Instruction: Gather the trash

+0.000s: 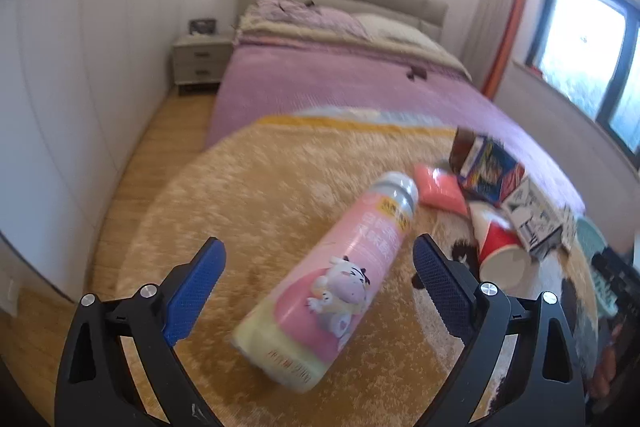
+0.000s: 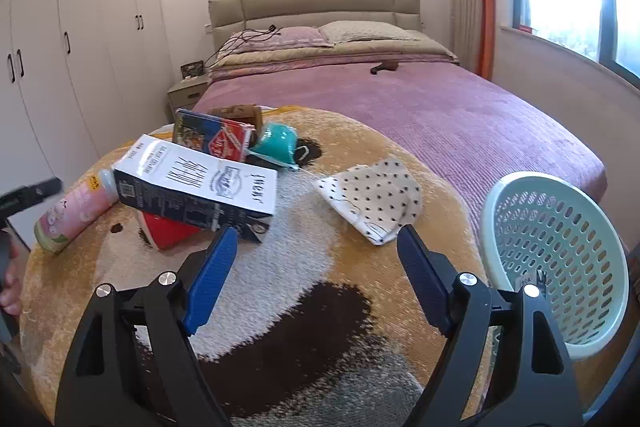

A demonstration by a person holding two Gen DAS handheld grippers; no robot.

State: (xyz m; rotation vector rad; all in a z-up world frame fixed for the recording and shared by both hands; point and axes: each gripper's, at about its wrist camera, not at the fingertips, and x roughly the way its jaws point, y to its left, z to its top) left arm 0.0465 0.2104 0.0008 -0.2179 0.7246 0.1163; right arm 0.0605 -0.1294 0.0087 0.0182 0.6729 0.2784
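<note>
A pink and yellow bottle (image 1: 332, 279) lies on its side on the round shaggy rug (image 1: 256, 187). My left gripper (image 1: 320, 267) is open, its blue fingers on either side of the bottle and clear of it. The bottle also shows in the right wrist view (image 2: 74, 211), at the rug's left edge. My right gripper (image 2: 312, 251) is open and empty above the rug (image 2: 304, 267). Ahead of it lie a white carton (image 2: 196, 187) on a red paper cup (image 2: 168, 231), a blue and red box (image 2: 216, 139), a teal cup (image 2: 276, 143) and a dotted paper wrapper (image 2: 372, 199).
A pale green perforated basket (image 2: 560, 259) stands at the right of the rug. A bed with a purple cover (image 2: 420, 107) lies just behind. White wardrobes (image 2: 60, 47) line the left wall, with a nightstand (image 1: 200, 63) by the bed. A pink packet (image 1: 440, 187) lies near the pile.
</note>
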